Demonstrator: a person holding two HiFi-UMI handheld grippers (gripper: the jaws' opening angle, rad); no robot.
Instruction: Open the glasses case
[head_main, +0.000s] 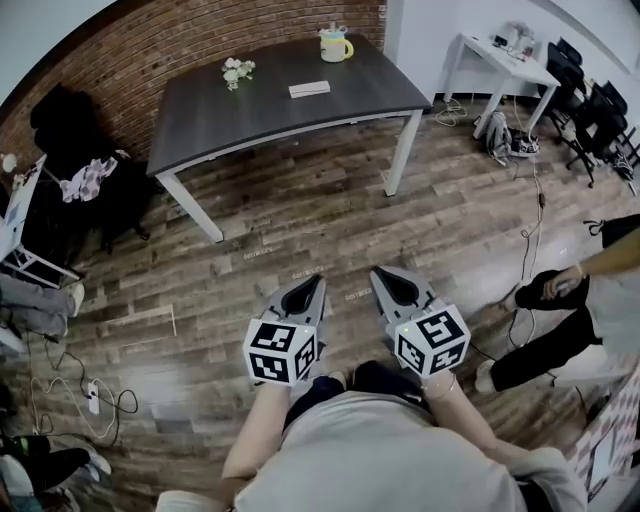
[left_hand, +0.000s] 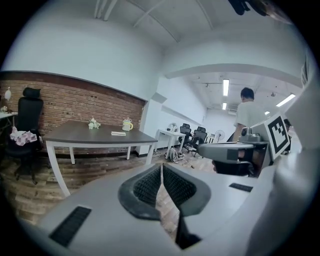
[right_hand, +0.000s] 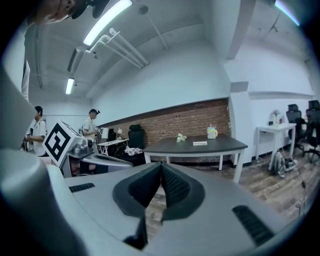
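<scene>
The glasses case (head_main: 309, 89) is a flat pale oblong lying on the dark table (head_main: 220, 120) at the far side of the room. It also shows small in the left gripper view (left_hand: 118, 133) and the right gripper view (right_hand: 200, 143). Both grippers hang over the wooden floor in front of the person's body, well short of the table. My left gripper (head_main: 318, 280) has its jaws together with nothing between them, tip (left_hand: 161, 167). My right gripper (head_main: 378, 272) is beside it, likewise shut and empty, tip (right_hand: 161, 167).
A mug (head_main: 335, 45) and a small bunch of flowers (head_main: 238, 71) stand on the table near the case. A white desk (head_main: 500, 55) with black chairs is at the far right, a black office chair (head_main: 60, 125) at the left. Cables (head_main: 80, 395) lie on the floor. A person (head_main: 575, 320) stands at the right.
</scene>
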